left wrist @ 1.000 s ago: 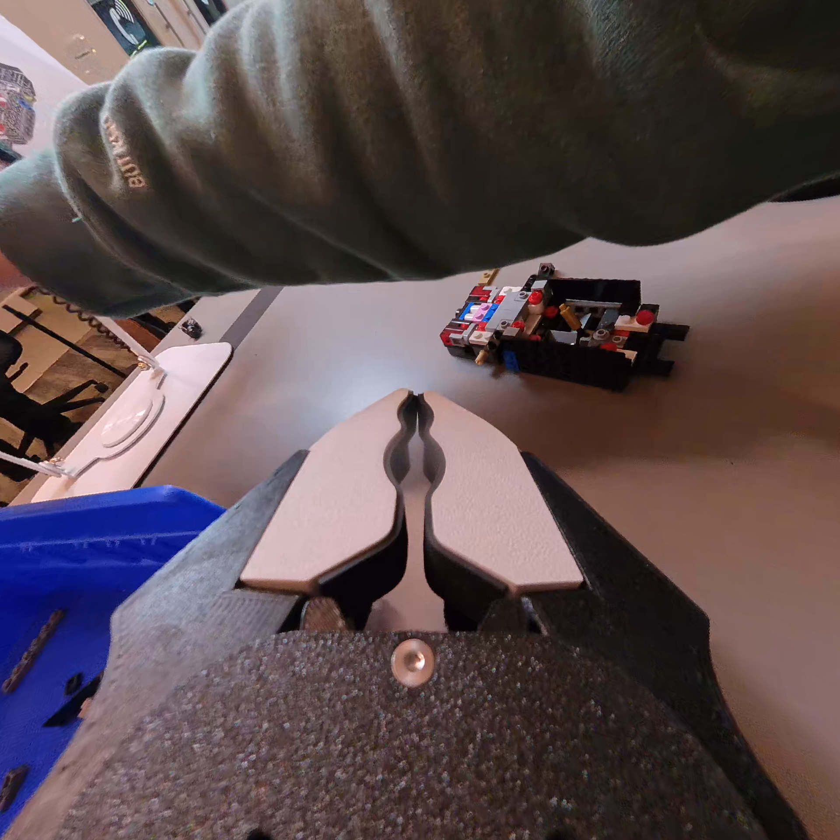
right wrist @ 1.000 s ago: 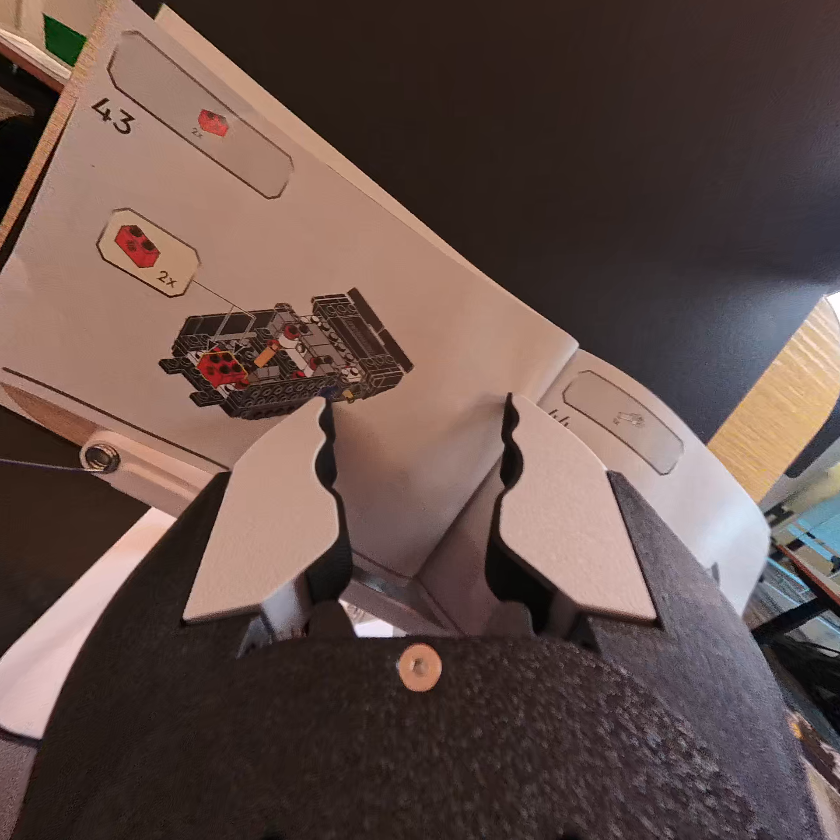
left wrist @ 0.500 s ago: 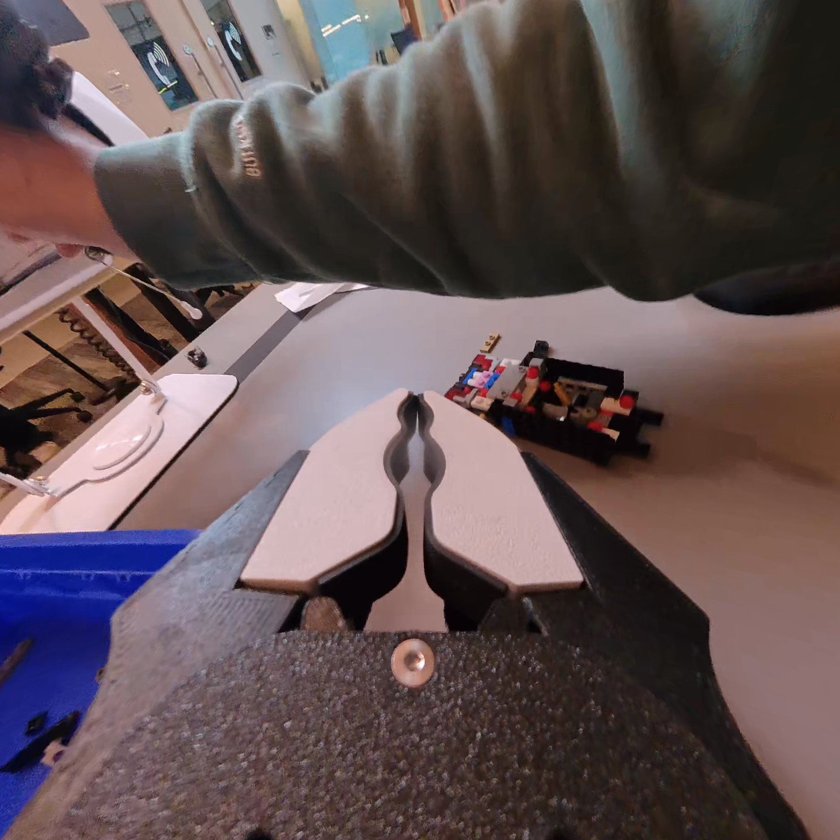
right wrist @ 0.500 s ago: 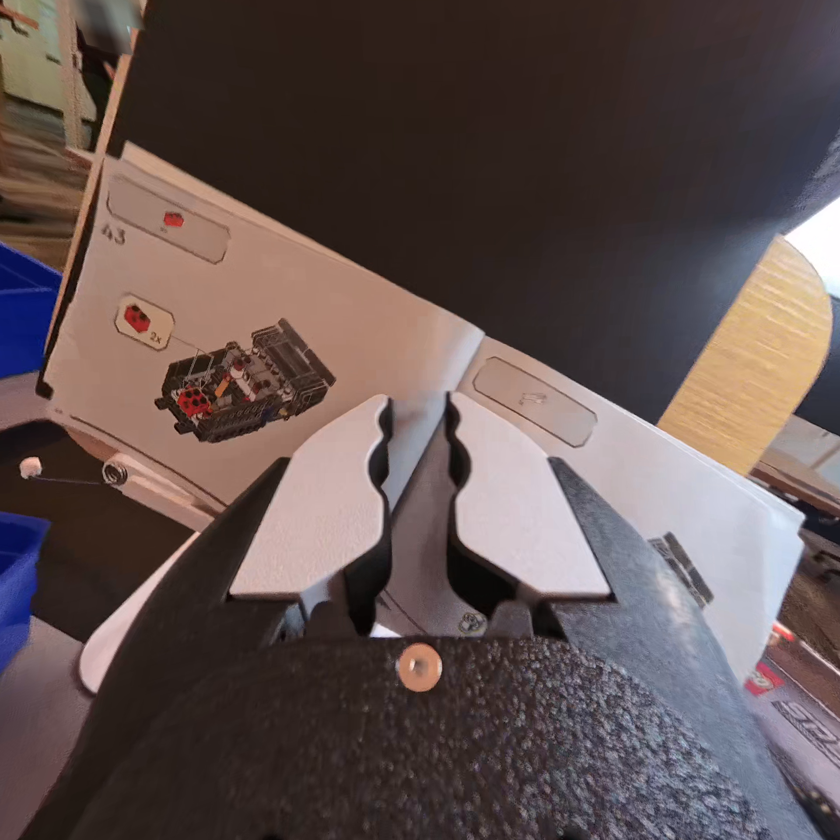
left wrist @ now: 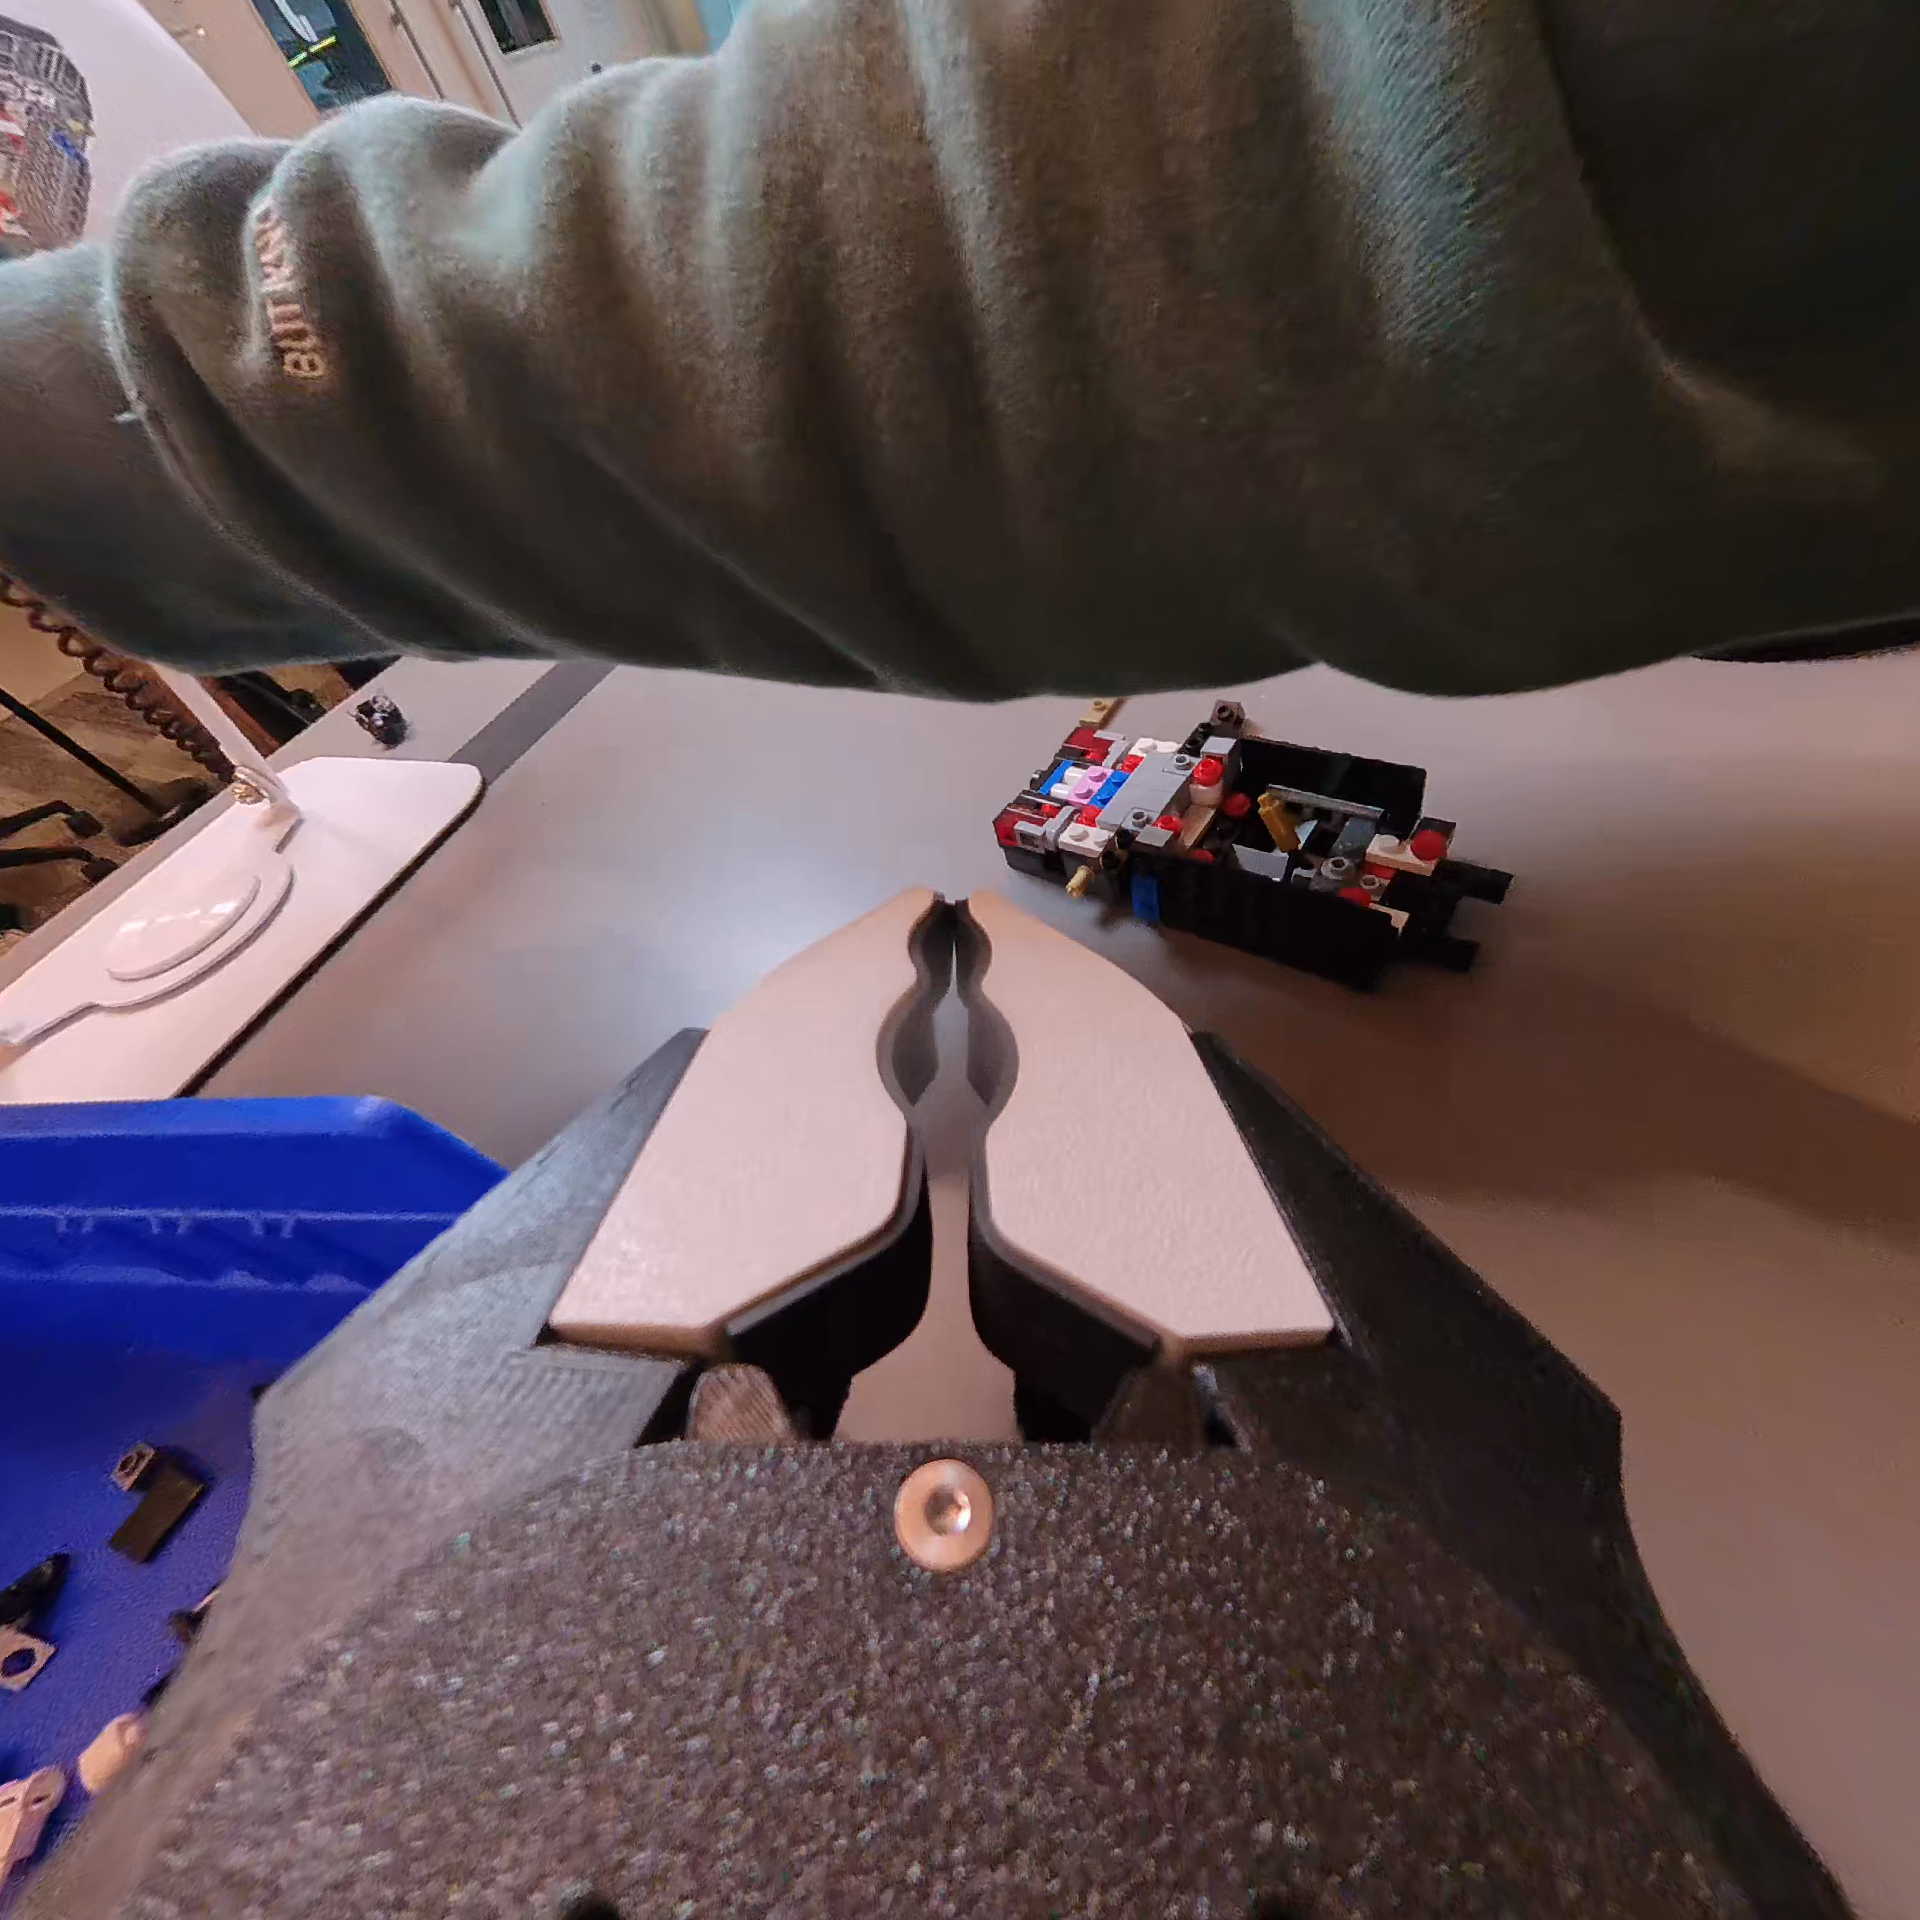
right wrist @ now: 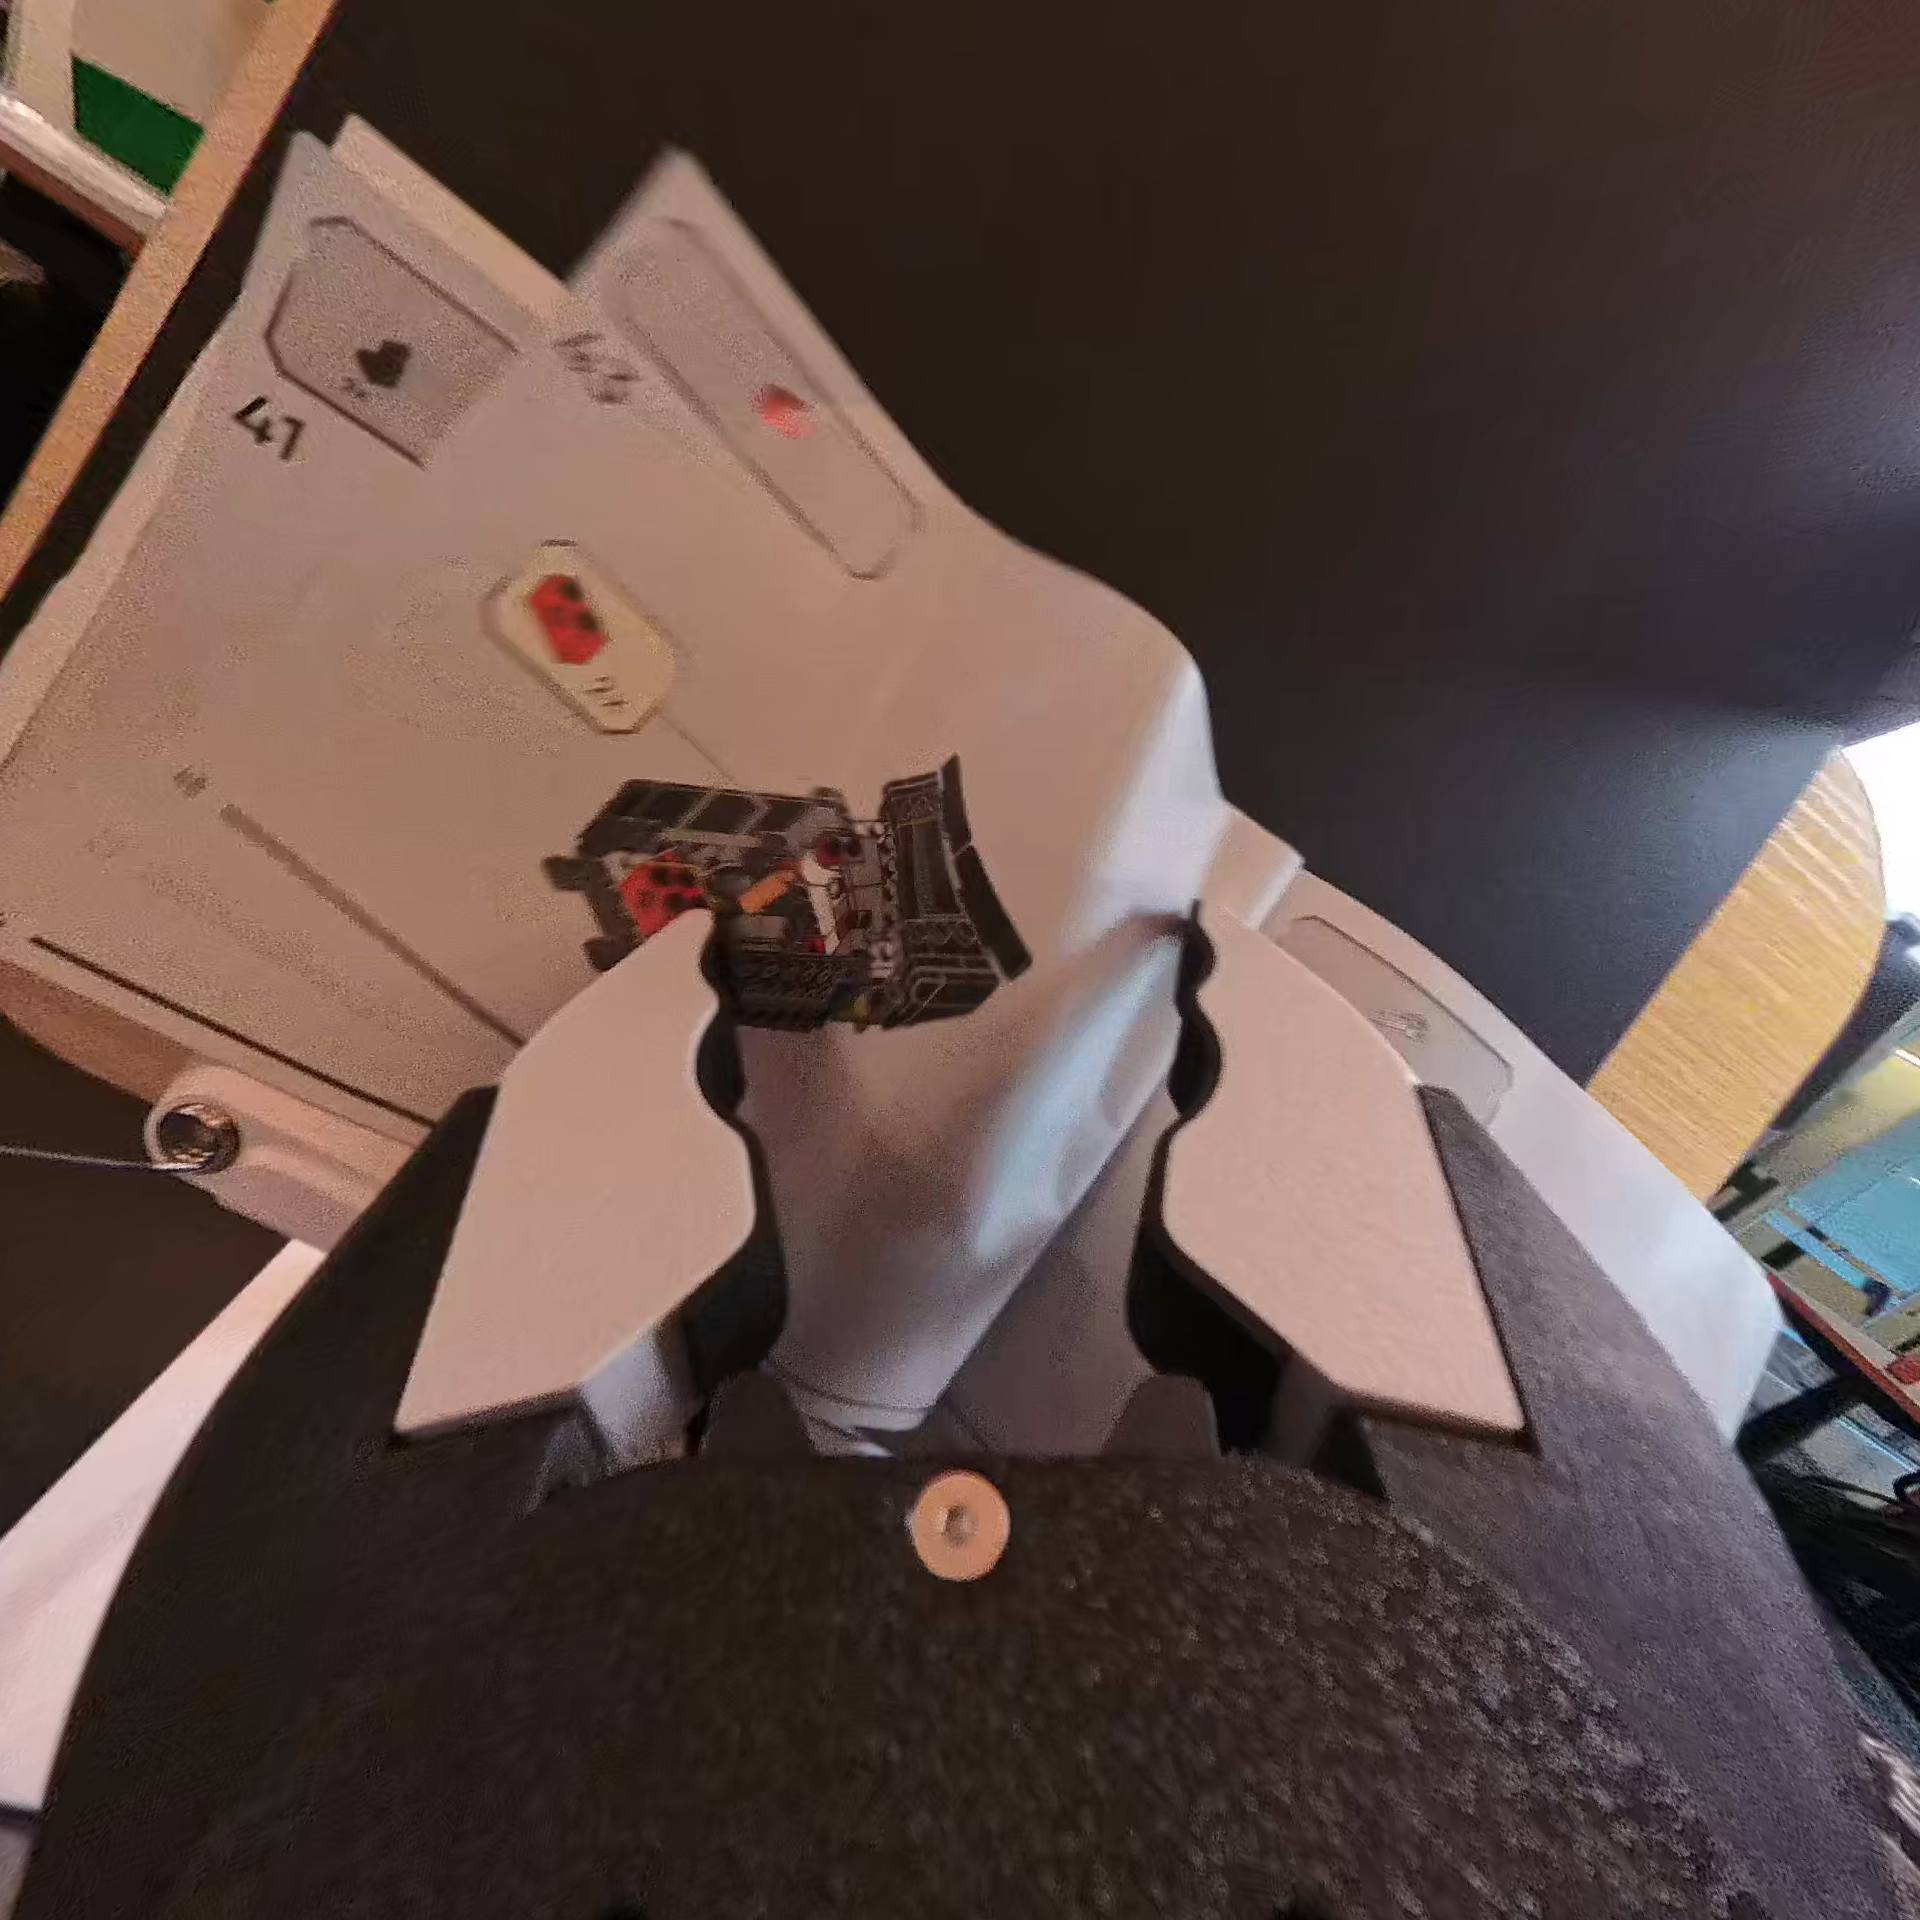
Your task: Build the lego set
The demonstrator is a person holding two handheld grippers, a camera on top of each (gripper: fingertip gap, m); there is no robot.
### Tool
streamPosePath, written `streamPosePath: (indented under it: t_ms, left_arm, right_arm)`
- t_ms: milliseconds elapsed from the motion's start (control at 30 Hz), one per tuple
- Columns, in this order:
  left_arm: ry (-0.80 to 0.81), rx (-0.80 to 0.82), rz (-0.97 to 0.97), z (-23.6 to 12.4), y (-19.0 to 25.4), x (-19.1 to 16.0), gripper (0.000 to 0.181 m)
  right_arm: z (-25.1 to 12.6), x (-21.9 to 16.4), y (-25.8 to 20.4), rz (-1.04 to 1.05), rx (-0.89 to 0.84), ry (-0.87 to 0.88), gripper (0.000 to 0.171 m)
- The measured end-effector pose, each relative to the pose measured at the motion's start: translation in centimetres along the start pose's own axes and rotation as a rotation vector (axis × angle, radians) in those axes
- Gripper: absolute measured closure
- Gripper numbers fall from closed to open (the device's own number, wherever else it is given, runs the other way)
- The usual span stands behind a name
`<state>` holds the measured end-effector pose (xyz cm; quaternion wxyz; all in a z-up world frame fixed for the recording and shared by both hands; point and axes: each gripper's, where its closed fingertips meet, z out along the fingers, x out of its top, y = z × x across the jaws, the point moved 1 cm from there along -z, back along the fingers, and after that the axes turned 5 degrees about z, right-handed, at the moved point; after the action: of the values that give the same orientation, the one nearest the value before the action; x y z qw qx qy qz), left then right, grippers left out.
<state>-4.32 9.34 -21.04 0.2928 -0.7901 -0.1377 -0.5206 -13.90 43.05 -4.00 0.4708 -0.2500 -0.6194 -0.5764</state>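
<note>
Holding loose pieces (left wrist: 156, 1496), blue bin (left wrist: 208, 1195) flanks closed, empty left gripper (left wrist: 953, 914); right gripper (right wrist: 945, 935) gapes empty.

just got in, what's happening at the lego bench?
Mid-build pause to check the instructions. The right gripper, open, points at the white paper instruction booklet, whose page is curled up between its fingers. The left gripper, shut and empty, hovers over the grey table beside the blue plastic parts bin. The partly built black multicoloured lego model sits untouched.
</note>
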Motion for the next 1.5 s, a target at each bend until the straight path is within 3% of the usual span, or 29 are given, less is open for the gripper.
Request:
streamPosePath:
  t_ms: [167, 267, 400, 567, 733, 867, 967, 1200, 1367, 1500]
  left_arm:
    - [0.007, -0.013, 0.015, 0.0, 0.2, 0.3, 0.181]
    - [0.041, 0.027, 0.036, -0.6, -0.8, 1.8, 0.181]
    - [0.070, 0.098, 0.013, -1.9, -5.1, 5.0, 0.181]
    - [-0.051, 0.151, -0.085, -1.0, -14.1, 6.4, 0.152]
    - [-0.057, 0.275, -0.148, 3.2, -24.8, 6.1, 0.135]
    - [-0.061, 0.333, -0.121, 7.5, -29.4, 6.4, 0.117]
    - [-0.030, 0.306, -0.075, 11.3, -29.2, 8.5, 0.108]
    - [-0.037, 0.222, 0.051, 17.9, -25.8, 11.2, 0.110]
    - [-0.014, 0.163, 0.103, 18.5, -23.3, 11.2, 0.119]
    - [-0.014, 0.127, 0.176, 16.8, -20.8, 10.7, 0.129]
  right_arm:
    - [-0.5, 0.1, 2.0, 0.016, 0.039, 0.058, 0.131]
    - [-1.1, 0.3, 3.1, 0.143, 0.148, 0.082, 0.145]
    - [-1.7, -0.8, 4.7, 0.297, 0.257, 0.057, 0.148]
    - [-2.0, -2.0, 5.8, 0.394, 0.366, 0.025, 0.156]
    - [-2.3, -3.1, 6.5, 0.449, 0.452, -0.023, 0.158]
    - [-2.3, -3.8, 7.4, 0.462, 0.491, -0.051, 0.157]
    - [-2.5, -4.3, 8.2, 0.461, 0.514, -0.059, 0.156]
    - [-4.2, -5.9, 12.6, 0.549, 0.473, -0.059, 0.153]
    - [-6.5, -6.2, 16.4, 0.601, 0.459, -0.015, 0.153]
    - [-8.4, -3.7, 15.7, 0.546, 0.563, 0.067, 0.151]
